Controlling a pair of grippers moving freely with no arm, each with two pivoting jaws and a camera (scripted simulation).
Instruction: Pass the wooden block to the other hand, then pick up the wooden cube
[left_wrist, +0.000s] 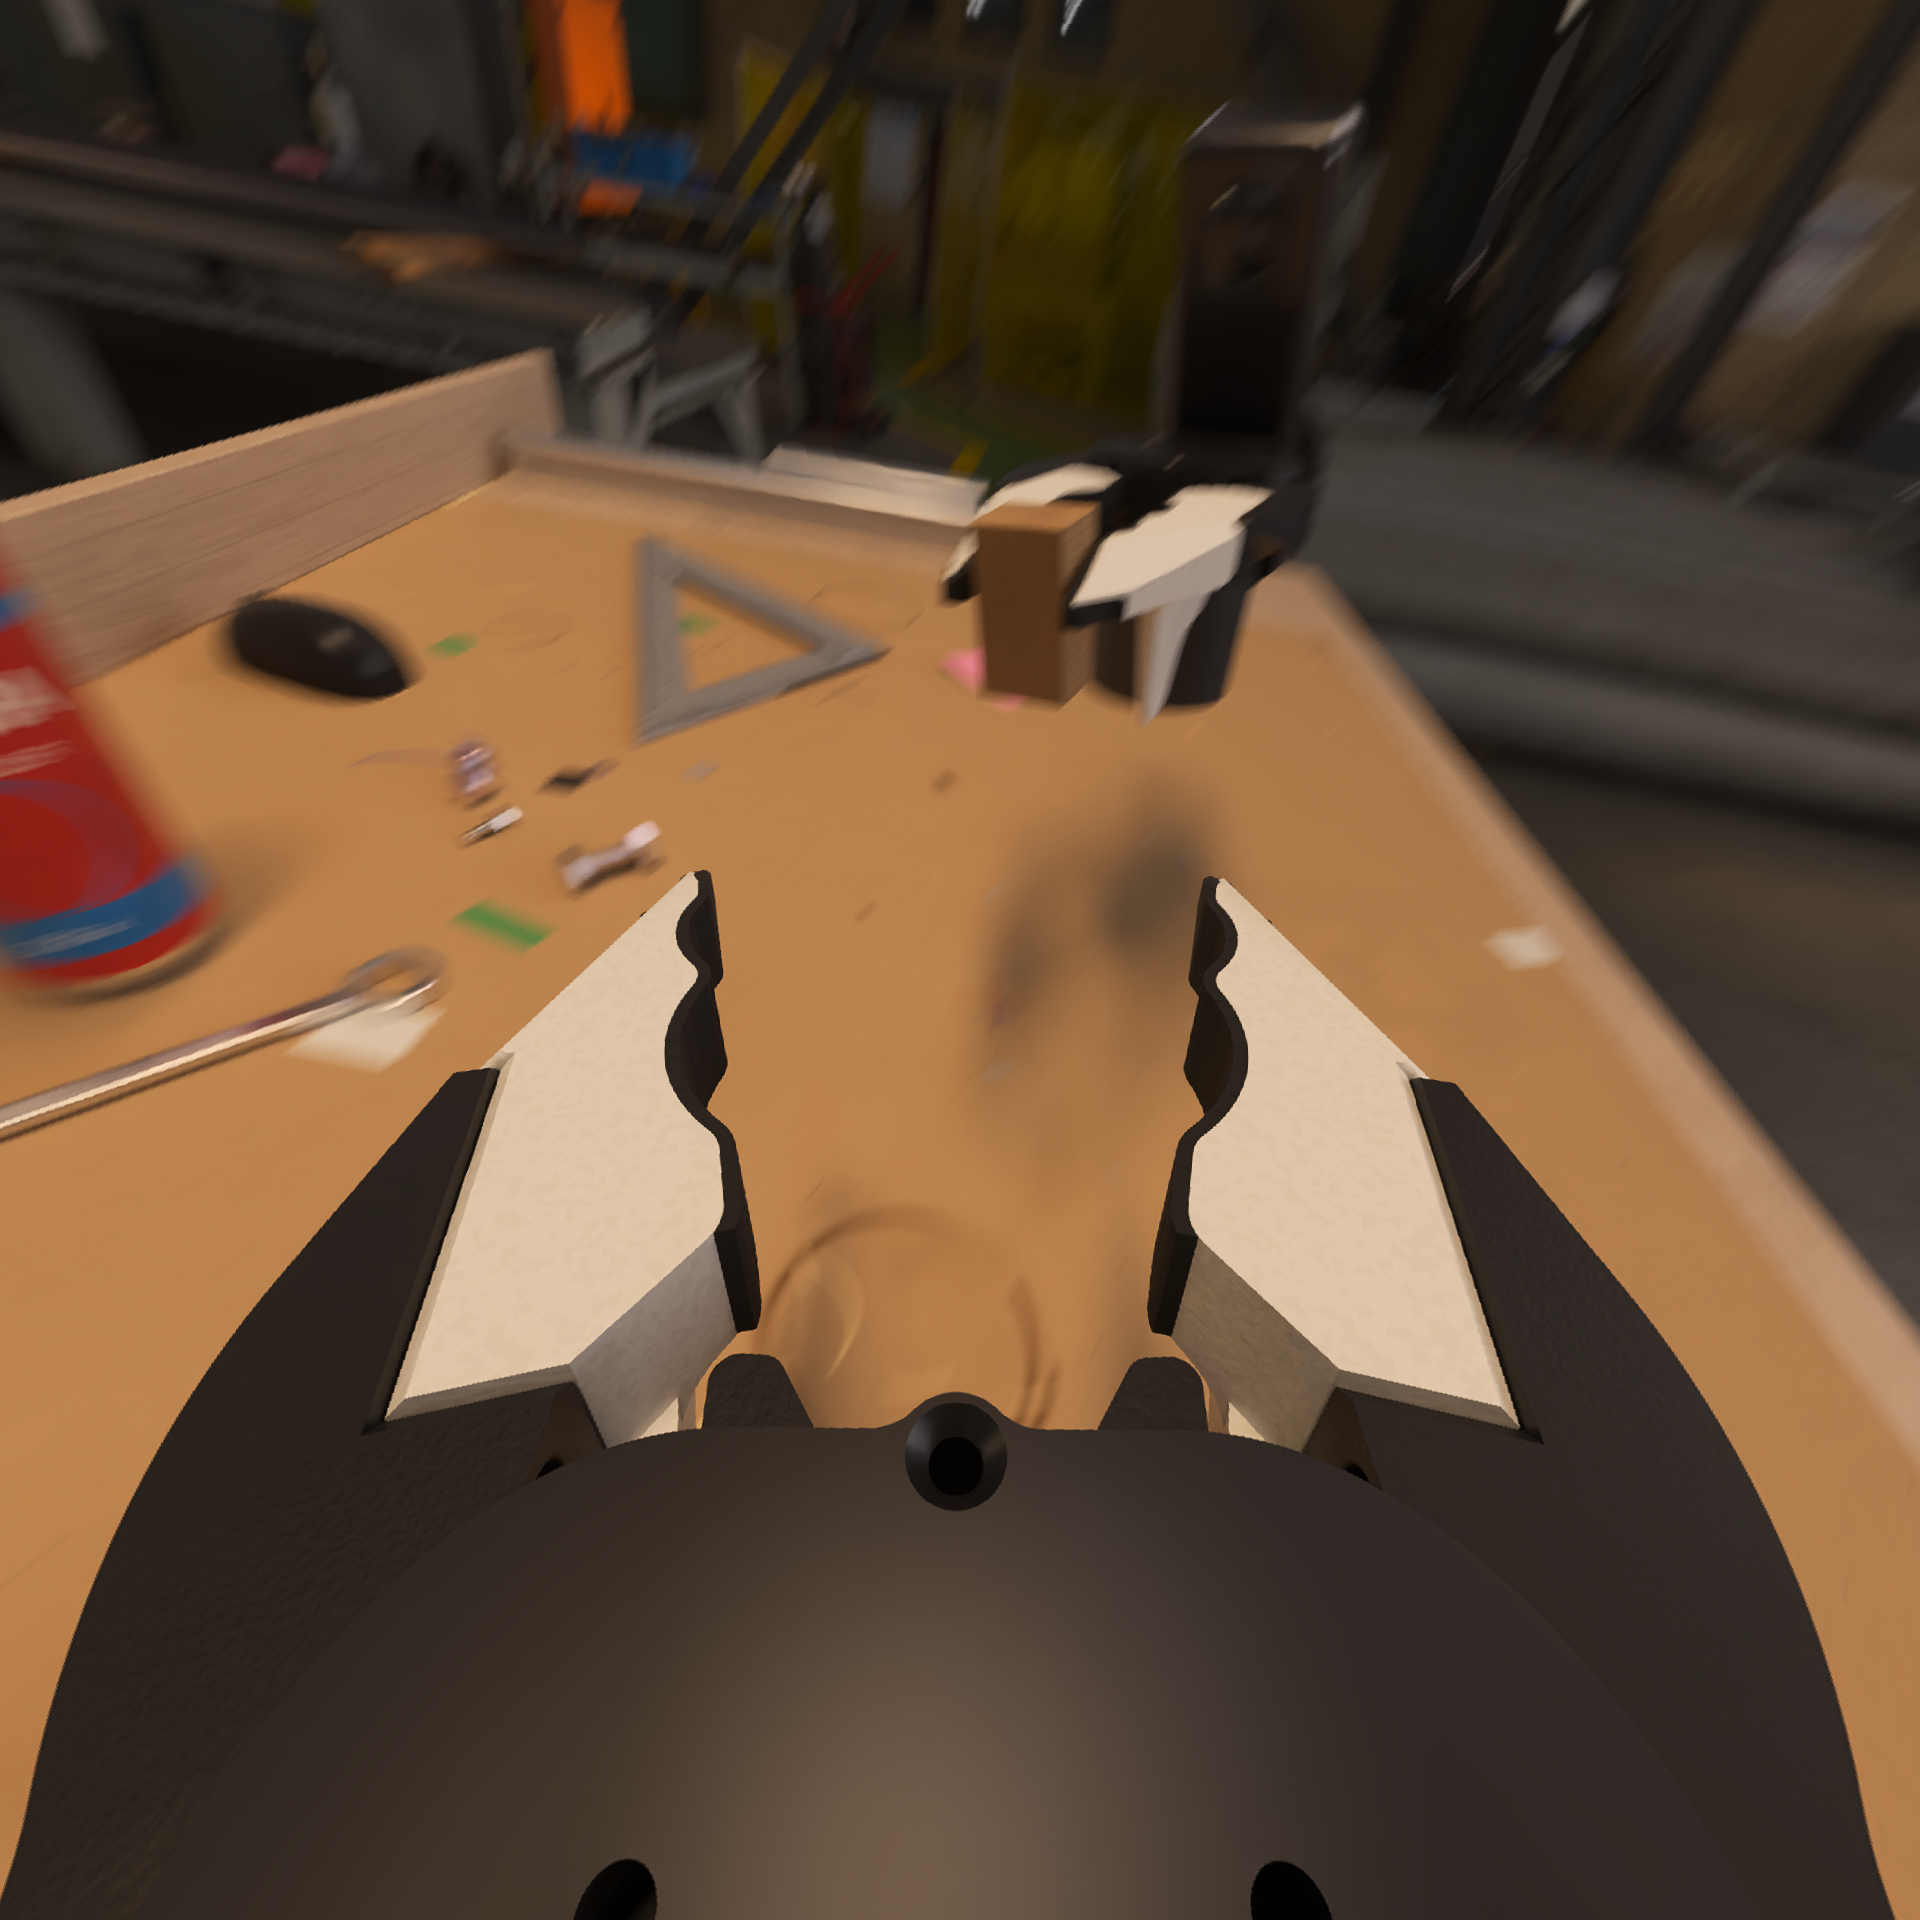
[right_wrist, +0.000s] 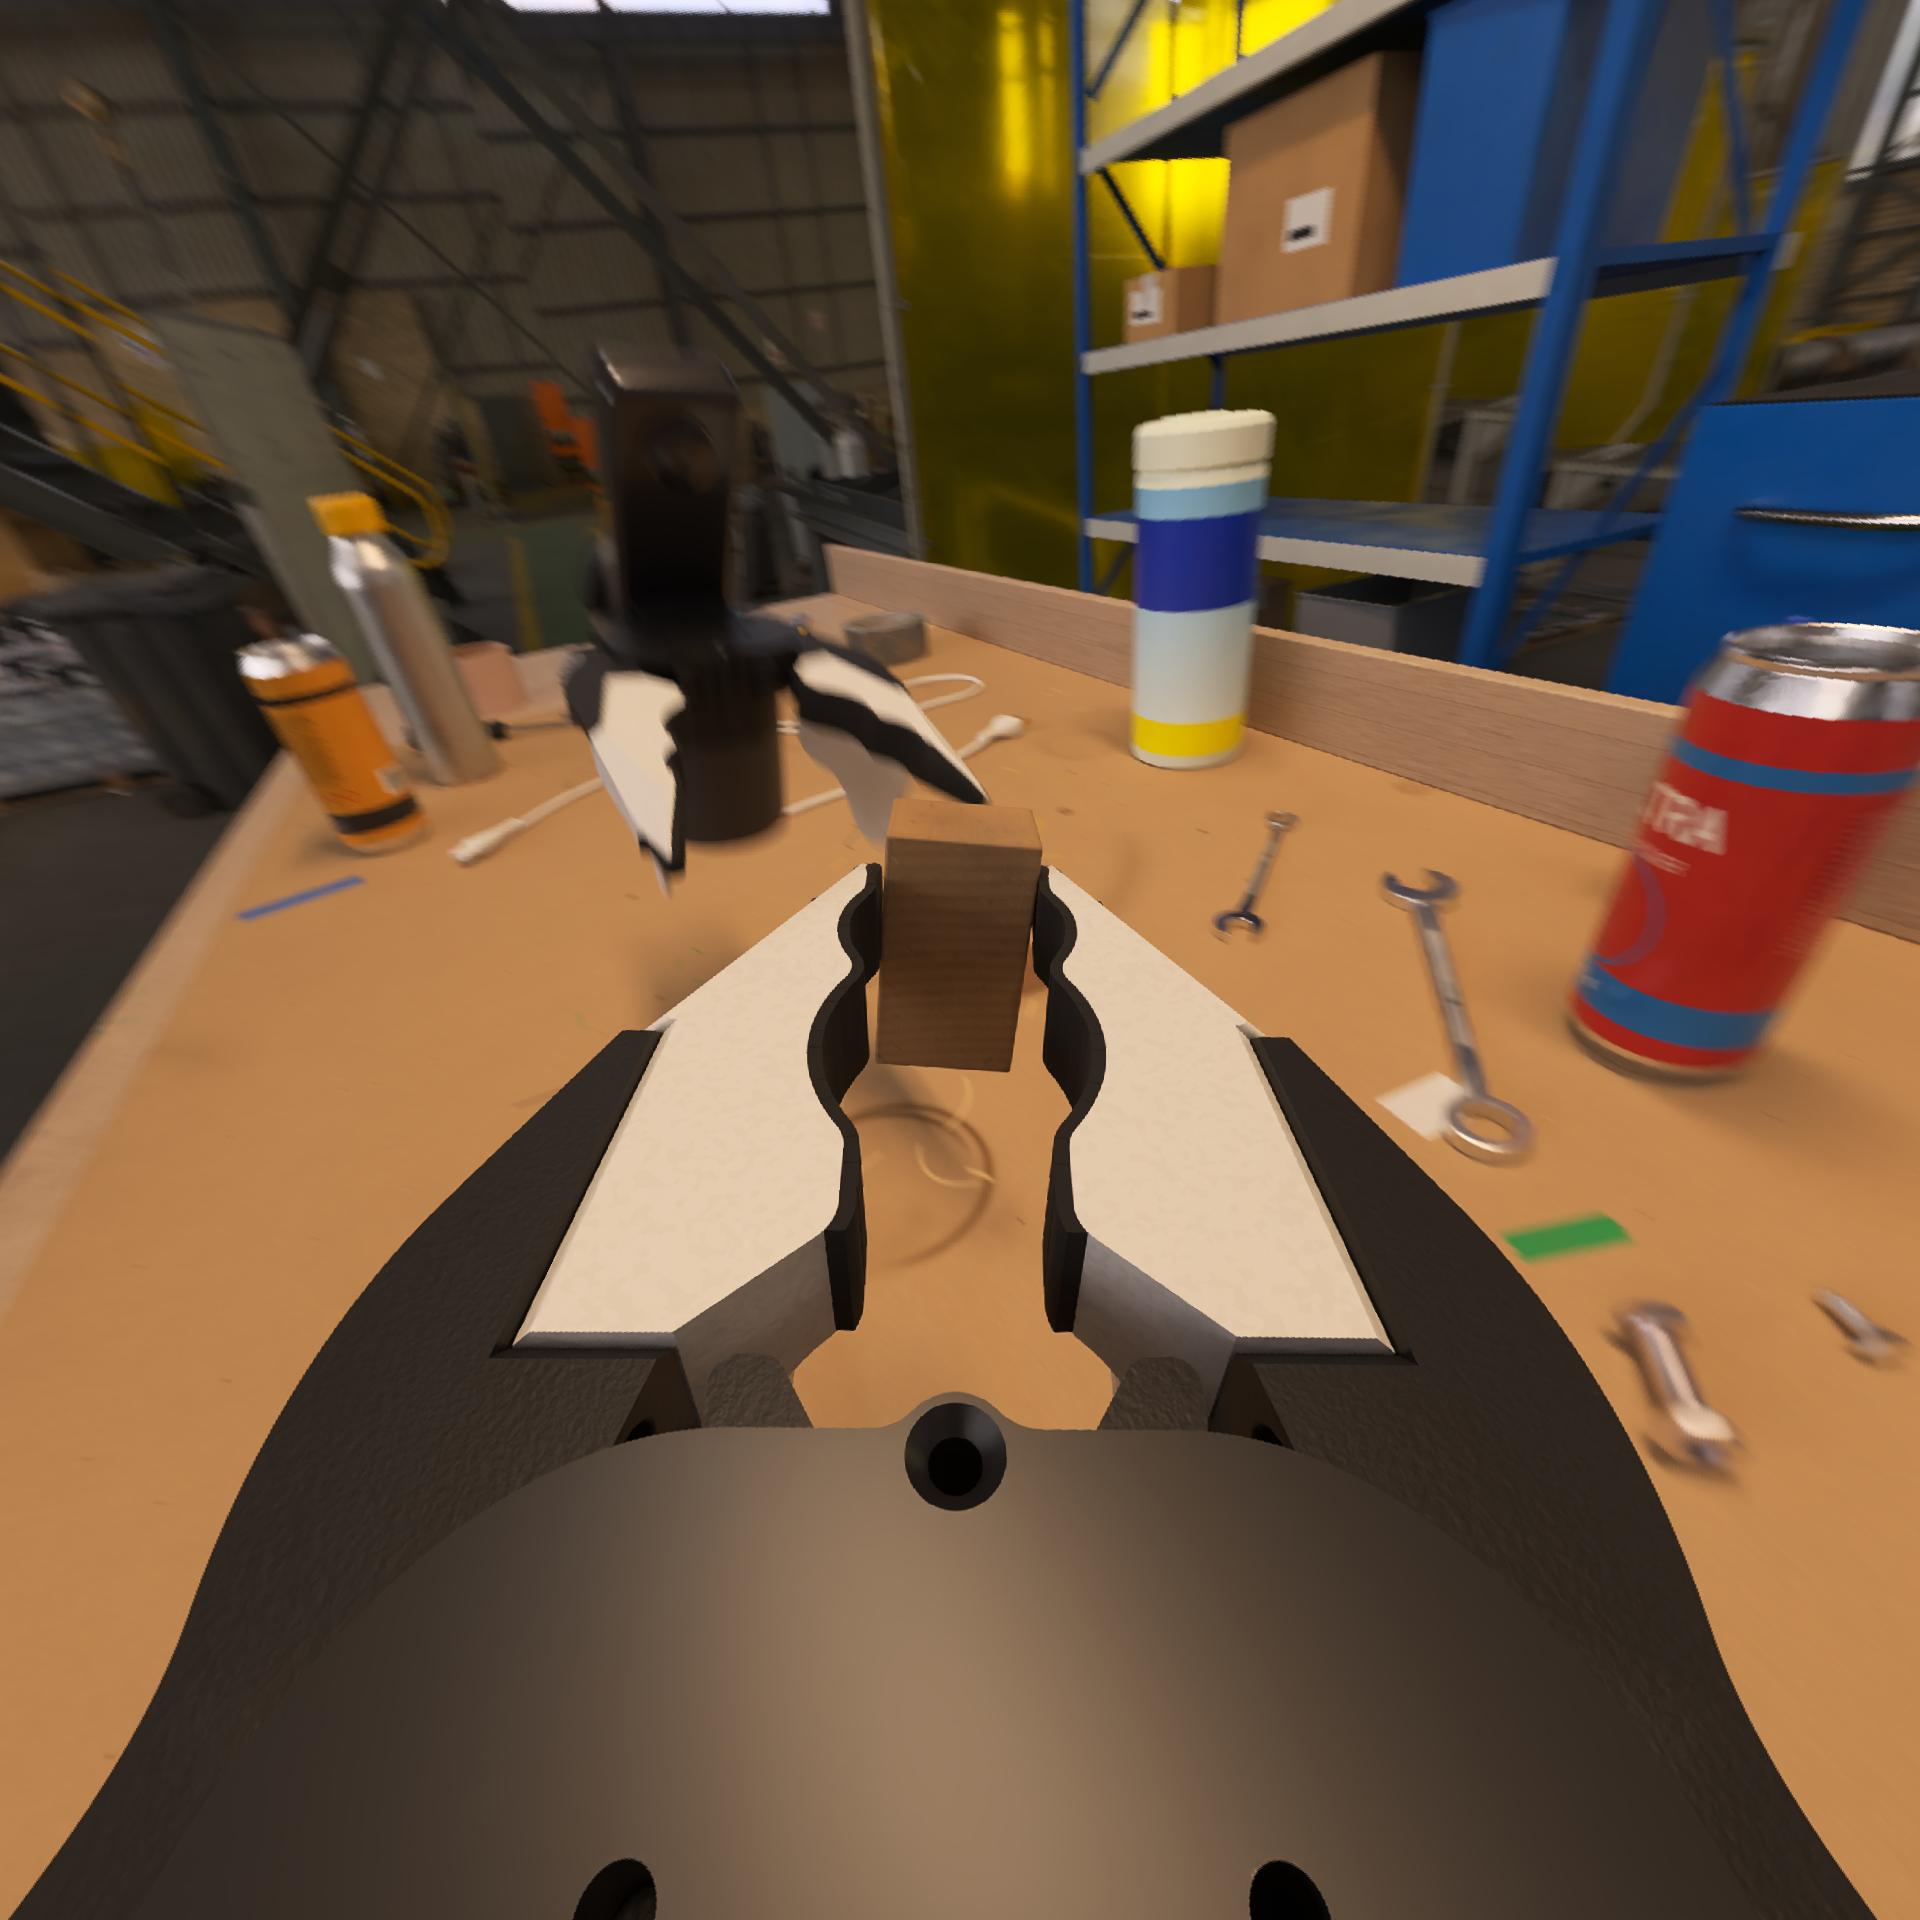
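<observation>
Clearly the wooden block sits pinched between the tips of the right gripper, held upright above the workbench rather than resting on it. The left gripper has its fingers spread wide with nothing between them; in the right wrist view it hangs just beyond the block, apart from it.

The hold is shallow: only the outermost part of the pads meets the block's sides, and most of the block hangs below the contact line. A jolt or a quick turn could let it pivot or slip out and drop onto the bench.

The wooden cube does not show plainly in either view, so the empty gripper may have to search for it. The left wrist view is smeared with blur, so I cannot say whether any of the small bits on the bench is the cube.

Clutter adds risk. A red can stands near the spanner, and a striped bottle stands further back by the wooden rail. A wide sweep by either gripper could knock one over. The two grippers are also near each other and could collide.
</observation>
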